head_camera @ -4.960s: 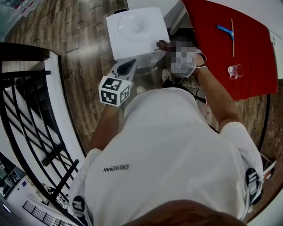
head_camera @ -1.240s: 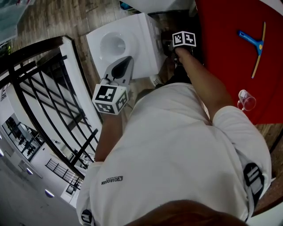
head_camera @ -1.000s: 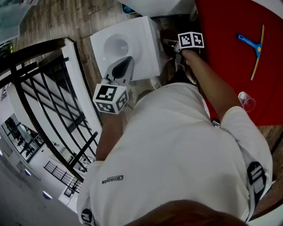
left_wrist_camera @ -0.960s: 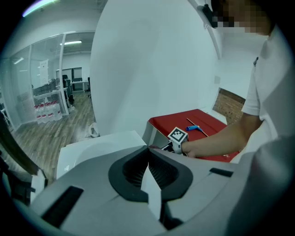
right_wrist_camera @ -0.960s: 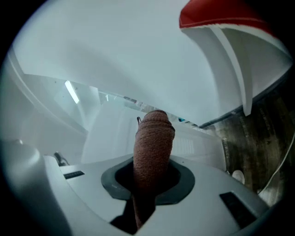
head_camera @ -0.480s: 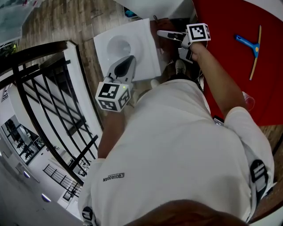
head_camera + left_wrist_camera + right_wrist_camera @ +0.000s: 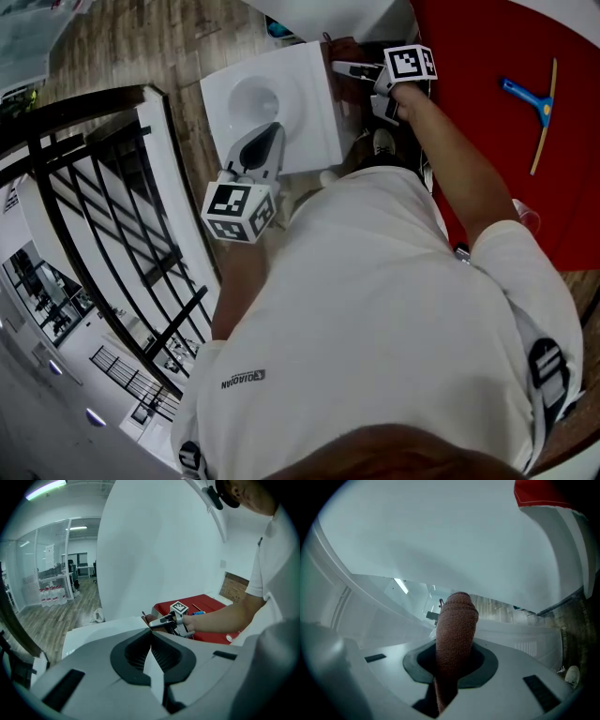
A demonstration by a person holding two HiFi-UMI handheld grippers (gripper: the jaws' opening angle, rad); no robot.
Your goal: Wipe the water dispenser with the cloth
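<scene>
The white water dispenser (image 7: 281,112) stands below me, its flat top with a round hollow facing up. My right gripper (image 7: 349,67) is shut on a brown cloth (image 7: 339,47), held at the top's far right edge. In the right gripper view the cloth (image 7: 457,620) sticks up from between the jaws and hides their tips. My left gripper (image 7: 265,142) hovers over the near part of the top, shut and holding nothing. The left gripper view looks over the dispenser top (image 7: 93,630) and shows the right gripper (image 7: 163,620) with the cloth (image 7: 149,619) at the far edge.
A red table (image 7: 487,56) at the right carries a blue squeegee (image 7: 530,94) and a clear glass (image 7: 525,217), partly hidden by my arm. A black railing (image 7: 84,197) runs along the left. A white curved wall (image 7: 154,550) rises behind the dispenser. The floor is wood.
My right gripper has carried the cloth from the dispenser's right side up to the far right edge of its top. The left gripper has stayed almost still.
</scene>
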